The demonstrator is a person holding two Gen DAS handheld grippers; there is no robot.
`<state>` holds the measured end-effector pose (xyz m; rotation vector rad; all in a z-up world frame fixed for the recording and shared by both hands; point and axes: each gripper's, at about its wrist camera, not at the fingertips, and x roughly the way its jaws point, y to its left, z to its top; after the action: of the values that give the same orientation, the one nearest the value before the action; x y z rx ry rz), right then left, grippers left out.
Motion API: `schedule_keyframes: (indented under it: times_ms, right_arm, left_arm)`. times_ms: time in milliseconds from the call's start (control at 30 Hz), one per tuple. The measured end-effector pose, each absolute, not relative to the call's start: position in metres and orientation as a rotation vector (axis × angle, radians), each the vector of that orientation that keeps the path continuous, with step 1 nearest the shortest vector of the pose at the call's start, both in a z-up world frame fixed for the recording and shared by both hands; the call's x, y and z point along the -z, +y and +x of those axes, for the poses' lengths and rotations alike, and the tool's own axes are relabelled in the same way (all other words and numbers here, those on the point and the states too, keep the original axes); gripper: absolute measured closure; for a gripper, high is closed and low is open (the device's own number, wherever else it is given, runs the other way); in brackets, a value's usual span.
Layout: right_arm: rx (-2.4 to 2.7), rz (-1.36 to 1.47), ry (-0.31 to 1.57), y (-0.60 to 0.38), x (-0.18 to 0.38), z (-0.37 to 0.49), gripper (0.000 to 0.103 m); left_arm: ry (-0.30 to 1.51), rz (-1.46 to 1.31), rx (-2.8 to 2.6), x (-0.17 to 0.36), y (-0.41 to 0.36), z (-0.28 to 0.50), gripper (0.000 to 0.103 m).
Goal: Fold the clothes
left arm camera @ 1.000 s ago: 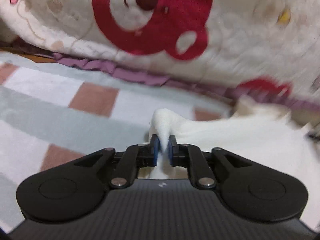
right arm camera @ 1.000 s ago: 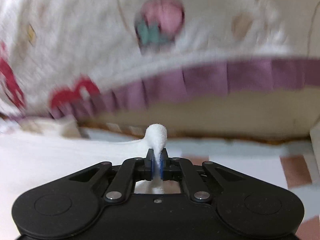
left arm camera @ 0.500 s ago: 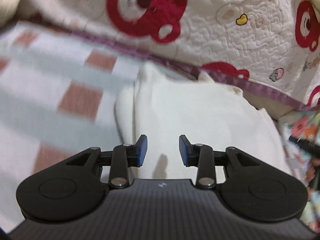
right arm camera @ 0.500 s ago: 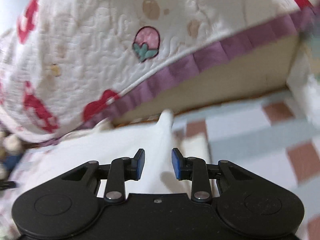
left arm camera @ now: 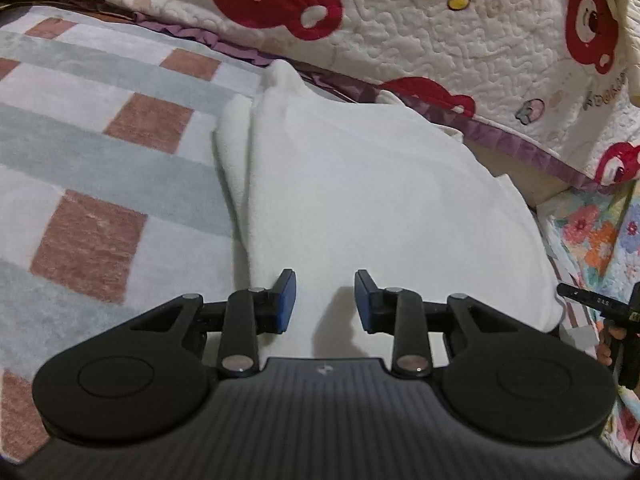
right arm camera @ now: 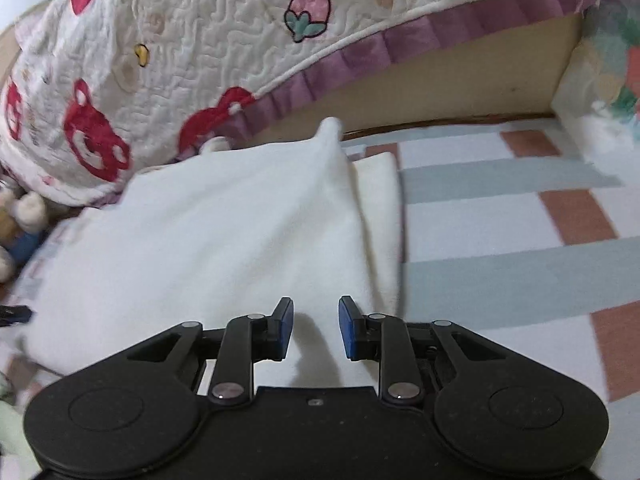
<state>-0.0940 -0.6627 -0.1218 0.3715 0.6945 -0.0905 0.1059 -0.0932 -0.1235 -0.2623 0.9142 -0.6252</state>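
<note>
A white fleece garment [left arm camera: 380,196] lies folded over on a checked blanket [left arm camera: 100,168], with a lower layer showing along its left edge. It also shows in the right wrist view [right arm camera: 224,232], with the lower layer along its right edge. My left gripper [left arm camera: 325,300] is open and empty just above the garment's near edge. My right gripper [right arm camera: 315,326] is open and empty above the garment's near right part.
A quilt with red bears [left arm camera: 440,32] and a purple frill [right arm camera: 384,52] hangs behind the garment. A floral cloth [left arm camera: 600,240] lies at the right, with a black device [left arm camera: 592,304] on it. Soft toys [right arm camera: 20,220] sit at the left in the right wrist view.
Both grippers were shut on corners of the white garment a second ago. They have let go, opened and pulled back, and the garment now lies folded on the blanket.
</note>
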Motion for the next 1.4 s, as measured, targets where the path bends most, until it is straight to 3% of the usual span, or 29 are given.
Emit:
schedule_keyframes:
  times_ms: [67, 167, 200, 233, 300, 367, 600, 700, 833, 900, 933, 967, 1000, 1033, 1167, 1300, 1400]
  right_arm:
    - [0.141, 0.347, 0.702, -0.664, 0.124, -0.091, 0.057]
    - [0.173, 0.358, 0.705, -0.672, 0.128, -0.086, 0.052]
    - [0.146, 0.384, 0.704, -0.674, 0.129, -0.085, 0.055]
    - [0.119, 0.411, 0.703, -0.677, 0.131, -0.084, 0.091]
    - [0.094, 0.310, 0.667, -0.664, 0.117, -0.092, 0.094]
    - [0.124, 0.235, 0.627, -0.651, 0.095, -0.111, 0.096]
    - [0.200, 0.279, 0.723, -0.657, 0.122, -0.107, 0.095]
    - [0.209, 0.282, 0.738, -0.654, 0.120, -0.103, 0.088]
    - [0.218, 0.407, 0.727, -0.669, 0.125, -0.113, 0.074]
    - [0.210, 0.475, 0.731, -0.674, 0.132, -0.119, 0.059]
    - [0.208, 0.495, 0.734, -0.675, 0.136, -0.123, 0.053]
    - [0.206, 0.497, 0.730, -0.673, 0.139, -0.125, 0.058]
    - [0.202, 0.492, 0.722, -0.671, 0.141, -0.126, 0.068]
    - [0.188, 0.484, 0.718, -0.670, 0.141, -0.127, 0.096]
    - [0.168, 0.347, 0.705, -0.662, 0.117, -0.128, 0.096]
    - [0.170, 0.280, 0.759, -0.659, 0.118, -0.123, 0.096]
    - [0.189, 0.274, 0.783, -0.655, 0.133, -0.118, 0.096]
  left_arm:
    - [0.910, -0.262, 0.607, 0.124, -0.091, 0.106, 0.069]
    - [0.907, -0.274, 0.605, 0.127, -0.092, 0.107, 0.061]
    - [0.909, -0.269, 0.612, 0.129, -0.094, 0.107, 0.061]
    - [0.912, -0.257, 0.615, 0.130, -0.096, 0.106, 0.061]
    - [0.918, -0.228, 0.616, 0.132, -0.100, 0.103, 0.069]
    - [0.933, -0.198, 0.624, 0.130, -0.102, 0.099, 0.099]
    - [0.993, -0.241, 0.618, 0.132, -0.092, 0.097, 0.098]
    - [1.008, -0.300, 0.619, 0.136, -0.085, 0.098, 0.094]
    - [0.995, -0.279, 0.670, 0.138, -0.091, 0.098, 0.070]
    - [0.961, -0.160, 0.700, 0.138, -0.104, 0.094, 0.081]
    - [0.941, -0.083, 0.704, 0.137, -0.111, 0.091, 0.094]
    - [0.929, -0.051, 0.705, 0.133, -0.113, 0.088, 0.101]
    - [0.923, -0.046, 0.703, 0.126, -0.112, 0.084, 0.102]
    - [0.916, -0.042, 0.702, 0.119, -0.111, 0.081, 0.102]
    - [0.875, -0.054, 0.672, 0.088, -0.093, 0.059, 0.103]
    - [1.000, -0.064, 0.599, 0.118, -0.084, 0.056, 0.103]
    - [0.972, -0.180, 0.561, 0.122, -0.074, 0.066, 0.100]
